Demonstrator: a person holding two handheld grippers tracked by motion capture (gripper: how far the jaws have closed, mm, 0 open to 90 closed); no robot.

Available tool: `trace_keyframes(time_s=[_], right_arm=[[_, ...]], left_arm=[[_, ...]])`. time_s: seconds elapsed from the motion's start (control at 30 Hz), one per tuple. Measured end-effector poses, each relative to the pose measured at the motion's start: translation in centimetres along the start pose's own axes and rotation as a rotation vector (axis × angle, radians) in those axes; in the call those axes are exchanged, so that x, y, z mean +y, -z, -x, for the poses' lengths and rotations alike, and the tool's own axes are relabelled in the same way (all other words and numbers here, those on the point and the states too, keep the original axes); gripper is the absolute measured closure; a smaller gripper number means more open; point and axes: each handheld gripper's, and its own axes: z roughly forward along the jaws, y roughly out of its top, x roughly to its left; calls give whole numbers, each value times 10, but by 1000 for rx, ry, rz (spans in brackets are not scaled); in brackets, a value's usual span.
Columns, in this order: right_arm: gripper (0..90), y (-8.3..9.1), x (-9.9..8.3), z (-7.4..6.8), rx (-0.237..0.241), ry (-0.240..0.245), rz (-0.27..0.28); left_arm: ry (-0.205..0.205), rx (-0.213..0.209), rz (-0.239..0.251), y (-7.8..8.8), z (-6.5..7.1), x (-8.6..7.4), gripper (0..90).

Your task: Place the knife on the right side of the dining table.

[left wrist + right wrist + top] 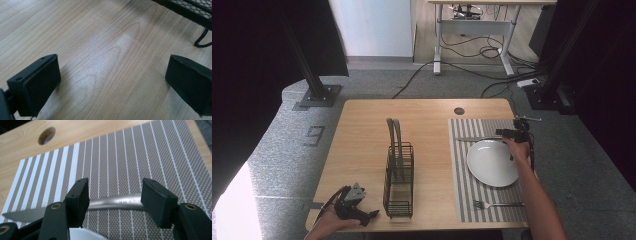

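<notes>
A steel knife (474, 139) lies across the far part of the striped placemat (462, 175), just beyond a white plate (492, 162). My right gripper (507, 133) hovers over the knife's handle end. In the right gripper view my right gripper (115, 195) is open, and the knife (117, 202) runs crosswise from one jaw to the other, its blade pointing left past the plate's rim (85, 235). A fork (497, 204) lies on the mat's near edge. My left gripper (369, 215) rests open at the table's near left; between its jaws (112, 82) is bare wood.
A black wire rack (399, 175) with tall handles stands mid-table, and its foot (201, 42) shows near my left gripper. A round cable hole (459, 111) sits in the table's far edge. Black frame posts, cables and a desk stand on the floor beyond.
</notes>
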Motion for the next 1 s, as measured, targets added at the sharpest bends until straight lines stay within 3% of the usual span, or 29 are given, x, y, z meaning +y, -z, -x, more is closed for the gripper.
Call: trace_keyframes(time_s=[0.6,0.83,1.0], right_arm=[[408,2,-1,1,36,8,-58],[405,2,-1,1,54,-2,-52],[406,12,1,-8,86,10,-9]], left_arm=[[0,0,0,0,0,0,0],[0,-1,0,0,0,0,0],[0,-1,0,0,0,0,0]])
